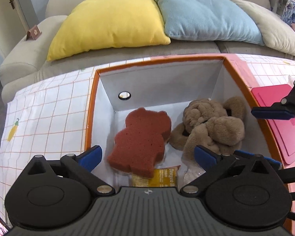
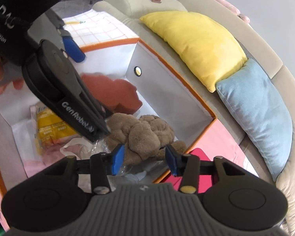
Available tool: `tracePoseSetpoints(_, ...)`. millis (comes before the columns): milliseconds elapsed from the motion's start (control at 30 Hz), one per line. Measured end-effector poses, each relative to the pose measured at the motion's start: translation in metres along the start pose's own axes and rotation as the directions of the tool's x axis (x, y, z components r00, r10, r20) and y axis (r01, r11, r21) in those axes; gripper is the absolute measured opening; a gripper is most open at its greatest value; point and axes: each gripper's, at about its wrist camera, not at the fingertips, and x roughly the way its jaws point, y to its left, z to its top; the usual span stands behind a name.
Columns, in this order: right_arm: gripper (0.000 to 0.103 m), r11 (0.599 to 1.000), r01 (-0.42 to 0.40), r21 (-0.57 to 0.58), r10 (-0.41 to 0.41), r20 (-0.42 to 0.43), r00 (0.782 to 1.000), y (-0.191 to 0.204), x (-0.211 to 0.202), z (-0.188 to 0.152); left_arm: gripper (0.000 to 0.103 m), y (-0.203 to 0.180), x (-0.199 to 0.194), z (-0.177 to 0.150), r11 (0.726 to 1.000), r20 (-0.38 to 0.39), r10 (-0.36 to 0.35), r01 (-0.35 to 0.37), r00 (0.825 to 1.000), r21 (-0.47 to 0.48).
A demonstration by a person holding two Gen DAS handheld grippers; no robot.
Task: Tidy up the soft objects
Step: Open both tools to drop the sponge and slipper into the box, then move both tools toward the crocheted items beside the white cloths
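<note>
Left wrist view
My left gripper (image 1: pixel 148 154): jaws spread wide, grasping nothing.
Sponge (image 1: pixel 142 142): between my jaws, lying free in the box (image 1: pixel 92 106).
Plush toy (image 1: pixel 210 125): beyond my right-hand jaw.

Right wrist view
My right gripper (image 2: pixel 144 160): jaws parted, released.
Plush toy (image 2: pixel 141 135): just ahead, untouched.

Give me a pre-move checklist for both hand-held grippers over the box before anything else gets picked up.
1. Left hand-held gripper empty, jaws wide: ok.
2. Right hand-held gripper empty, jaws apart: ok.
3. Red-brown sponge resting inside the orange-rimmed box, free of the pads: ok.
4. Brown plush toy inside the box, not pinched: ok.
5. Grippers clear of each other: not ok, the left one's body crosses right above the plush in the right wrist view.
6. More soft objects waiting outside the box: cannot tell.
</note>
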Motion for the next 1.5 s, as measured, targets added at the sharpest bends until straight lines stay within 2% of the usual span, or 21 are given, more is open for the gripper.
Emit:
tracePoseSetpoints(100, 0.049, 0.999, 0.015, 0.034, -0.016, 0.027, 1.0, -0.003, -0.01, -0.003, 0.103, 0.001, -0.008, 0.0, 1.0, 0.017, 0.014, -0.013, 1.0, -0.018)
tracePoseSetpoints(200, 0.05, 0.996, 0.036, 0.082, -0.04, 0.05, 0.998, -0.007, -0.022, -0.008, 0.103, 0.0, -0.023, -0.002, 0.999, 0.067, 0.024, -0.022, 0.997, -0.04)
tracePoseSetpoints(300, 0.053, 0.984, 0.048, 0.171, -0.063, 0.084, 0.994, -0.011, -0.038, -0.018, 0.103, -0.003, -0.044, -0.006, 0.999, 0.165, -0.005, 0.014, 0.986, -0.051)
tracePoseSetpoints(400, 0.053, 0.963, 0.059, 0.264, -0.092, 0.113, 0.989, -0.014, -0.056, -0.03, 0.103, -0.014, -0.064, -0.011, 0.998, 0.215, -0.029, 0.04, 0.976, -0.048)
tracePoseSetpoints(533, 0.053, 0.928, 0.098, 0.359, -0.159, 0.143, 0.977, -0.014, -0.084, -0.051, 0.103, -0.035, -0.095, -0.022, 0.998, 0.294, -0.047, 0.057, 0.955, -0.025)
tracePoseSetpoints(767, 0.057, 0.831, 0.109, 0.545, -0.214, 0.133, 0.968, -0.011, -0.126, -0.104, 0.103, -0.078, -0.139, -0.046, 0.99, 0.405, -0.14, 0.13, 0.904, 0.053)
tracePoseSetpoints(867, 0.059, 0.788, 0.132, 0.602, -0.24, 0.103, 0.965, -0.007, -0.141, -0.128, 0.103, -0.09, -0.151, -0.055, 0.979, 0.401, -0.205, 0.191, 0.893, 0.074)
tracePoseSetpoints(933, 0.061, 0.758, 0.138, 0.637, -0.246, 0.084, 0.966, -0.004, -0.148, -0.143, 0.103, -0.096, -0.155, -0.059, 0.972, 0.389, -0.232, 0.222, 0.892, 0.071)
tracePoseSetpoints(1067, 0.061, 0.704, 0.152, 0.693, -0.26, 0.053, 0.964, -0.001, -0.163, -0.171, 0.087, -0.107, -0.155, -0.07, 0.966, 0.349, -0.255, 0.252, 0.902, 0.055)
tracePoseSetpoints(1167, 0.061, 0.679, 0.167, 0.715, -0.278, 0.041, 0.96, -0.002, -0.171, -0.184, 0.082, -0.117, -0.157, -0.08, 0.965, 0.331, -0.259, 0.254, 0.908, 0.059)
tracePoseSetpoints(1300, 0.066, 0.645, 0.191, 0.74, -0.32, 0.035, 0.947, -0.004, -0.186, -0.202, 0.07, -0.131, -0.161, -0.087, 0.961, 0.312, -0.275, 0.265, 0.91, 0.074)
tracePoseSetpoints(1433, 0.068, 0.609, 0.198, 0.768, -0.35, 0.036, 0.936, -0.012, -0.195, -0.215, 0.07, -0.145, -0.159, -0.086, 0.947, 0.289, -0.321, 0.312, 0.902, 0.077)
tracePoseSetpoints(1500, 0.069, 0.595, 0.203, 0.778, -0.363, 0.035, 0.931, -0.017, -0.196, -0.22, 0.075, -0.153, -0.157, -0.083, 0.945, 0.289, -0.327, 0.318, 0.9, 0.077)
